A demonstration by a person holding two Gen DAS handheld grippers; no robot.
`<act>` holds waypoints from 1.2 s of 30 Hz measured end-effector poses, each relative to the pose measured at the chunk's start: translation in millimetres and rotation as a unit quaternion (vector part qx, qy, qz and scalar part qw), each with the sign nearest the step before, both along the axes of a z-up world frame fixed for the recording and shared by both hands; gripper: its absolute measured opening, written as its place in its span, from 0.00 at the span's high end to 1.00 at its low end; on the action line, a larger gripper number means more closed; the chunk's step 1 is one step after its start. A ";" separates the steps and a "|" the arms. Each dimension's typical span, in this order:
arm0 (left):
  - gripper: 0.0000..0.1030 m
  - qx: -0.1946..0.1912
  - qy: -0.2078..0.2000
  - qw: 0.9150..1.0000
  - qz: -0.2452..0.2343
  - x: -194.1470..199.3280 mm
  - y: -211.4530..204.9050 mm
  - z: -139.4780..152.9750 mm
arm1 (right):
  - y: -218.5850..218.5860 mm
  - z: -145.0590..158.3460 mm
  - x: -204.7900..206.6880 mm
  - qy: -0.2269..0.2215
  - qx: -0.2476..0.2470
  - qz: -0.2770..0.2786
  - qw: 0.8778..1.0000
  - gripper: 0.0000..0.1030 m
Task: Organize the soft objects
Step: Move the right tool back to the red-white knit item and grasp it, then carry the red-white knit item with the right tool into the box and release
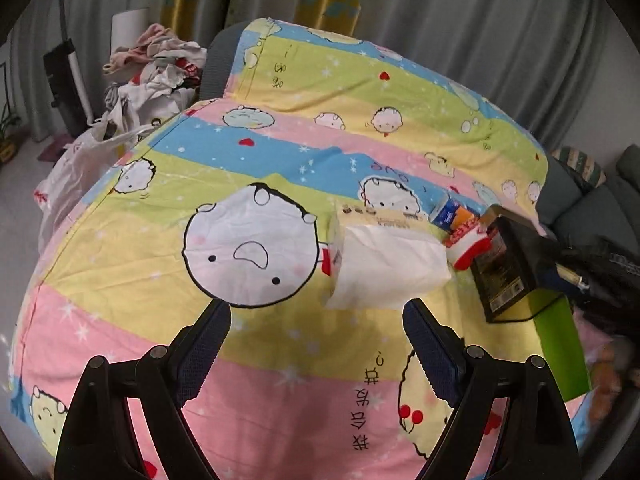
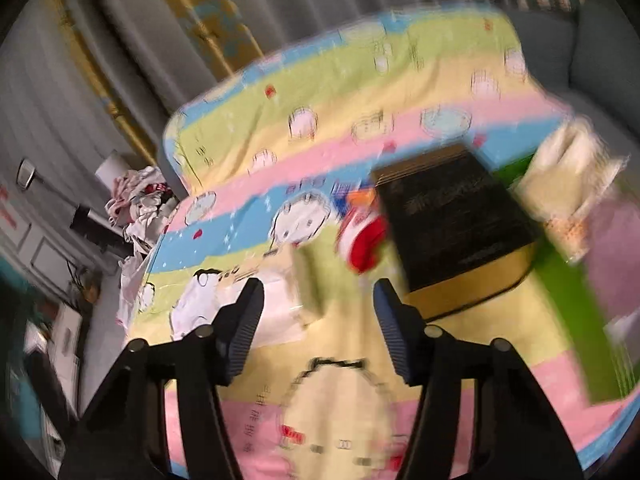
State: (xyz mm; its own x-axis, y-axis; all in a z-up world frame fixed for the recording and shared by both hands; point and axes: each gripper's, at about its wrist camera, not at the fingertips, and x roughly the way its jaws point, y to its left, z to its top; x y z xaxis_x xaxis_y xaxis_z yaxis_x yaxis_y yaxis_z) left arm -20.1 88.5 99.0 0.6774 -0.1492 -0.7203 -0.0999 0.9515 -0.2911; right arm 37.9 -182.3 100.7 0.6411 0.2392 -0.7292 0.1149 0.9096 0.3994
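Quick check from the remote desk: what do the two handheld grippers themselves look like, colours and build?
Both match. The left gripper has two black angular fingers lined inside with dark blue ribbed pads, and round silver pivot pins on the black linkage bars. The right gripper has the same build, though its view is blurred. No cables, markings, hands or sleeves show.

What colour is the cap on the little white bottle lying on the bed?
Red. The white bottle's cap shows best in the left wrist view.

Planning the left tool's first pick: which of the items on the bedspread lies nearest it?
The white tissue pack, just ahead of the open left tool; the red-capped bottle and dark box lie farther right.
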 end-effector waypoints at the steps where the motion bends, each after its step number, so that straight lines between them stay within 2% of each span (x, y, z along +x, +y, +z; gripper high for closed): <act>1: 0.14 -0.004 -0.001 1.000 0.004 -0.2 3.3 0.3 | 7.0 -9.5 9.6 0.013 0.011 -0.015 1.000 0.47; 5: 0.14 -0.026 0.006 1.000 0.007 1.7 18.0 0.4 | 26.7 -32.9 39.9 0.039 0.029 -0.078 0.996 0.48; 9: 0.14 -0.045 0.009 0.999 0.017 1.2 30.4 0.5 | 32.2 -45.3 65.7 0.061 0.001 -0.139 0.988 0.47; 15: 0.14 -0.094 0.011 0.995 0.011 2.6 43.0 1.0 | 24.6 -52.7 89.1 0.076 -0.038 -0.190 0.978 0.47; 20: 0.14 -0.104 0.014 0.994 -0.009 3.2 40.4 1.8 | 19.0 -60.7 109.9 0.092 -0.069 -0.213 0.970 0.48; 24: 0.14 -0.109 0.014 0.994 -0.011 2.7 41.2 1.9 | 19.3 -70.2 121.5 0.105 -0.080 -0.205 0.970 0.50; 25: 0.14 -0.109 0.014 0.994 -0.011 3.0 41.8 1.7 | 20.4 -71.6 123.1 0.106 -0.093 -0.203 0.969 0.53; 26: 0.14 -0.109 0.015 0.994 -0.010 2.9 42.2 1.6 | 21.2 -72.1 123.5 0.105 -0.108 -0.201 0.968 0.64; 30: 0.14 -0.107 0.015 0.994 -0.009 2.6 42.8 1.2 | 18.8 -67.6 115.9 0.087 -0.108 -0.172 0.975 0.70; 33: 0.14 -0.103 0.014 0.995 -0.009 1.8 41.5 -0.1 | 18.0 -56.2 100.1 0.073 -0.084 -0.134 0.985 0.70; 36: 0.14 -0.094 0.016 0.995 -0.011 1.1 38.2 -0.8 | 20.2 -39.7 71.8 0.063 -0.025 -0.074 0.995 0.70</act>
State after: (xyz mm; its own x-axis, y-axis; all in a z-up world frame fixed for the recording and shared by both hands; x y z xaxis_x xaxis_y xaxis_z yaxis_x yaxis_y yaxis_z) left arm -19.1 126.7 98.1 0.6495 -0.2981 -0.6995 -0.0915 0.8826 -0.4612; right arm 109.7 -162.1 61.0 0.5686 0.1099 -0.8152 0.2957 0.8975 0.3273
